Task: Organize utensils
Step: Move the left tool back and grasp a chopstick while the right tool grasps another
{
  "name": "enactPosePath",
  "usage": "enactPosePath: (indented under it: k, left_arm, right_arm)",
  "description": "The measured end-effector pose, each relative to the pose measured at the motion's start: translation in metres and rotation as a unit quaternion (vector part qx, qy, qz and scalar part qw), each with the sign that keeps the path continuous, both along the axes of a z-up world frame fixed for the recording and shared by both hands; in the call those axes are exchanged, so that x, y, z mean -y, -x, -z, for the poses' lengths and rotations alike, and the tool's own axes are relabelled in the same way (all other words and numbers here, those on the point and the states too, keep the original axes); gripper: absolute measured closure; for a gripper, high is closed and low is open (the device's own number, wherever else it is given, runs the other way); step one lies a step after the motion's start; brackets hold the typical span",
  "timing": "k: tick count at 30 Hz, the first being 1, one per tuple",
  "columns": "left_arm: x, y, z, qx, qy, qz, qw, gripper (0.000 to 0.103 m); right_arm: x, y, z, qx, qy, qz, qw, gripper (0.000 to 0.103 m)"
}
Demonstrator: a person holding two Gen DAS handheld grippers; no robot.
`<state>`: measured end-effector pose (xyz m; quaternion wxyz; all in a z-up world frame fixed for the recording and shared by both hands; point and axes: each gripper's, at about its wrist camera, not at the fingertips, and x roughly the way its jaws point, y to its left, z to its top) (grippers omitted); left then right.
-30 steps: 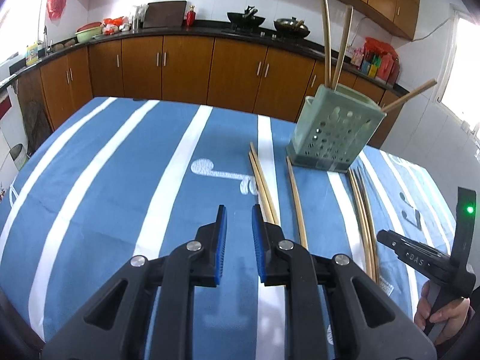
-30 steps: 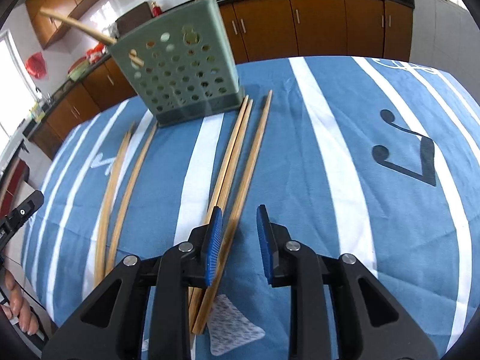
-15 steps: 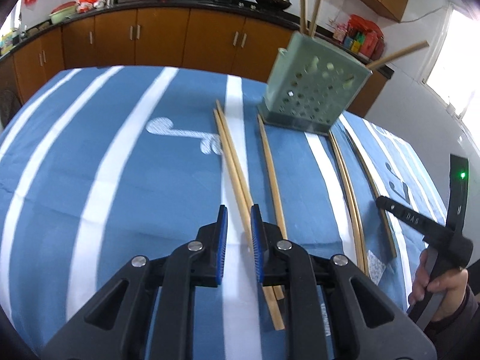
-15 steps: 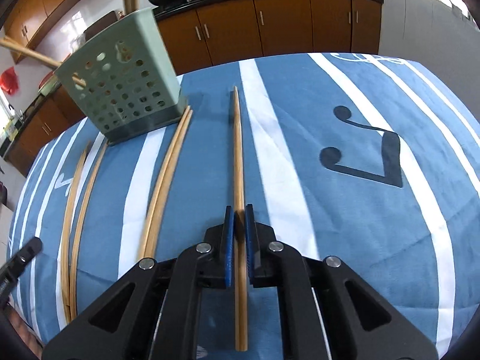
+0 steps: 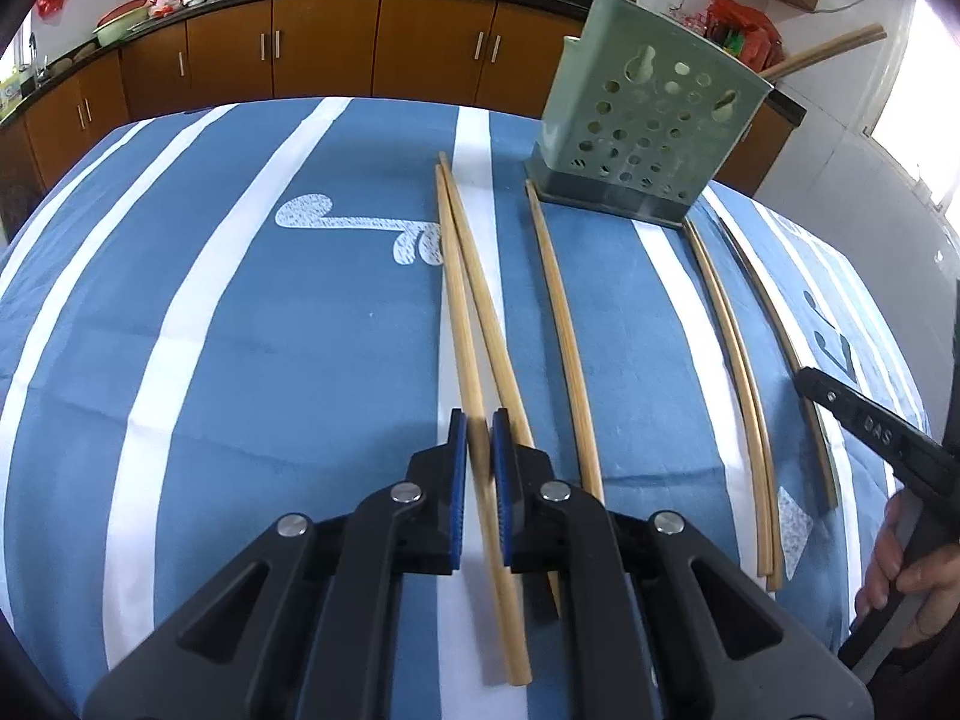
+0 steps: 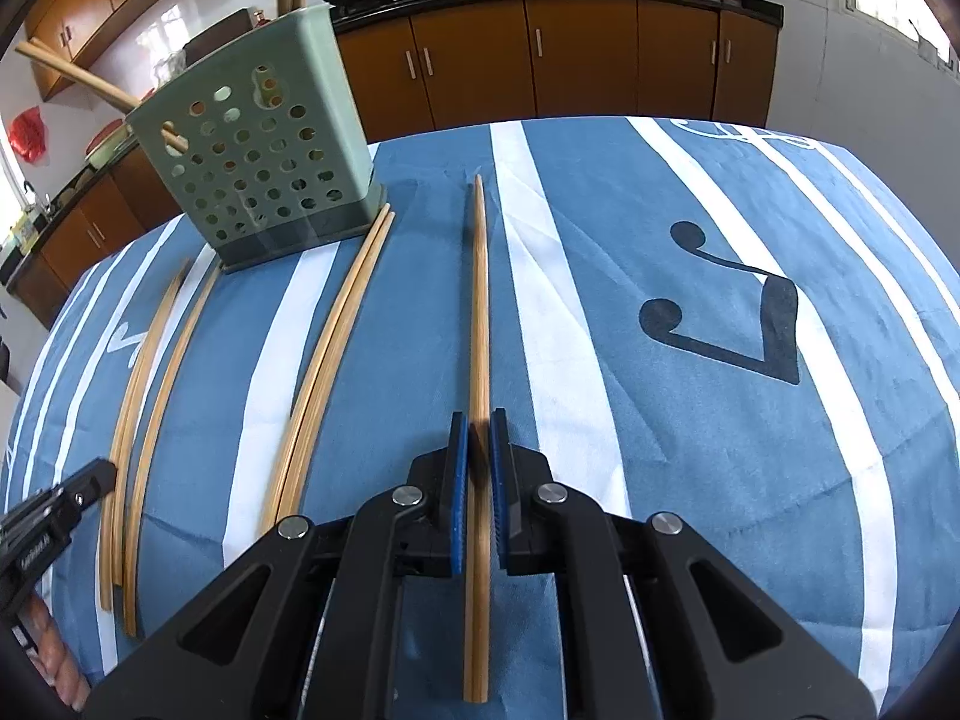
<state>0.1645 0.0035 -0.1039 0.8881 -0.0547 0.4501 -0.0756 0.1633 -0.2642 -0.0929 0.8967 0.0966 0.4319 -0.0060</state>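
Several bamboo chopsticks lie on the blue striped tablecloth (image 5: 270, 330) in front of a green perforated holder (image 5: 648, 120) (image 6: 258, 168). The holder has a few chopsticks (image 6: 72, 75) standing in it. My left gripper (image 5: 478, 444) is low over the cloth, its jaws closing on the left chopstick (image 5: 457, 300) of a crossed pair. The other chopstick (image 5: 489, 312) of that pair passes just outside the right pad. My right gripper (image 6: 478, 438) is shut on a single chopstick (image 6: 478, 300) that lies in line with its fingers.
One loose chopstick (image 5: 564, 324) lies right of the left gripper. A close pair (image 6: 336, 348) runs from the holder's corner toward me. A hand (image 5: 900, 558) holds the right gripper's handle at the table's near right edge. Kitchen cabinets (image 5: 324, 42) stand behind the table.
The left gripper sank and moved forward over the crossed pair, and its jaws narrowed onto one chopstick. The right gripper's jaws closed on the single chopstick, which now lies straight along them.
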Motion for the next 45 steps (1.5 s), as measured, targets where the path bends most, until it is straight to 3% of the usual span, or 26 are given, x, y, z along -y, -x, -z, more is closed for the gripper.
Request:
enactPosePath:
  k: [14, 21, 45]
  left_arm:
    - [-0.03, -0.028, 0.0, 0.009, -0.008, -0.051, 0.9986, 0.095]
    - [-0.028, -0.029, 0.001, 0.026, -0.032, -0.037, 0.9985, 0.094]
    - [-0.035, -0.029, 0.002, 0.025, -0.005, -0.037, 0.999, 0.092]
  right_arm:
    - [0.003, -0.007, 0.001, 0.015, 0.013, 0.0, 1.0, 0.095]
    - [0.004, -0.011, 0.002, 0.019, 0.03, 0.003, 0.999, 0.095]
    - [0.008, -0.01, 0.003, 0.02, 0.021, 0.001, 1.0, 0.093]
